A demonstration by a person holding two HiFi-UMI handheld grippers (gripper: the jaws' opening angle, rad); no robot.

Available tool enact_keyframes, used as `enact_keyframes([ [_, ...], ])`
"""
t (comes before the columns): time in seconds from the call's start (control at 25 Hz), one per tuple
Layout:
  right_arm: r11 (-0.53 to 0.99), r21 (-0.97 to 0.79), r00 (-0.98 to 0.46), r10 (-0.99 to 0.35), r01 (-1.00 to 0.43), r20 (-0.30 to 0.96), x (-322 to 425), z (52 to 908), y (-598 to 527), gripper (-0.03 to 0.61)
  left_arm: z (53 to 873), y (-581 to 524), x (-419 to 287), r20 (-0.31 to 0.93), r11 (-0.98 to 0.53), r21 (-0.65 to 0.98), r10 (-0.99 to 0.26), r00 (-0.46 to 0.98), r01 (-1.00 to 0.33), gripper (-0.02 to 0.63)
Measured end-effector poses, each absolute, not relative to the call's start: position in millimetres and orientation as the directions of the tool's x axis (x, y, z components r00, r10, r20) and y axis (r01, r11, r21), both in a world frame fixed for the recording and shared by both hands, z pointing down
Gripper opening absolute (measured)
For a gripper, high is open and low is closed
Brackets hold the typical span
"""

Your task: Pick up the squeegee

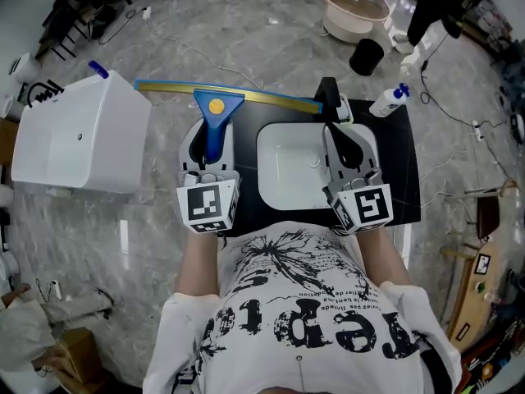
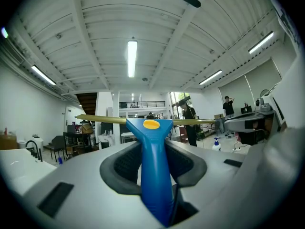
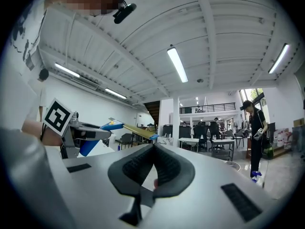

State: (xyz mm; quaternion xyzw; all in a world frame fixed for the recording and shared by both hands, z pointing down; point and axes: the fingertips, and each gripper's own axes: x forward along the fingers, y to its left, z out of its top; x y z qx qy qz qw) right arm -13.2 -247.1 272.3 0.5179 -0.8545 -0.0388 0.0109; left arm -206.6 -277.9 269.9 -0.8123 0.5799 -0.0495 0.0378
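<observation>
The squeegee (image 1: 216, 105) has a blue handle with a yellow dot and a long yellow blade that lies crosswise ahead of me. My left gripper (image 1: 212, 131) is shut on the blue handle (image 2: 152, 166), and its dark pads press both sides of it. The blade (image 2: 105, 119) stands level past the jaws. My right gripper (image 1: 342, 131) hovers over the white sink basin (image 1: 283, 183). Its pads (image 3: 143, 168) meet at the tips with nothing between them. In the right gripper view the squeegee (image 3: 131, 128) and the left gripper (image 3: 83, 133) show at the left.
The sink basin sits in a black table (image 1: 407, 167) with a black faucet (image 1: 330, 95) at its far edge. A white cabinet (image 1: 82, 138) stands to the left. On the floor are a spray bottle (image 1: 387, 101), a black bucket (image 1: 366, 56) and a round tub (image 1: 354, 6). A person (image 3: 255, 137) stands far off.
</observation>
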Motion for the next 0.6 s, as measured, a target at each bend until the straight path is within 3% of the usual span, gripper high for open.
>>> enact_keyframes([
  [0.6, 0.447, 0.053, -0.449, -0.893, -0.893, -0.026, -6.1, 279.8, -250.2, 0.012, 283.9, -279.0, -207.5, 0.070, -0.310, -0.089, -0.950, 0.305, -0.947, 0.149],
])
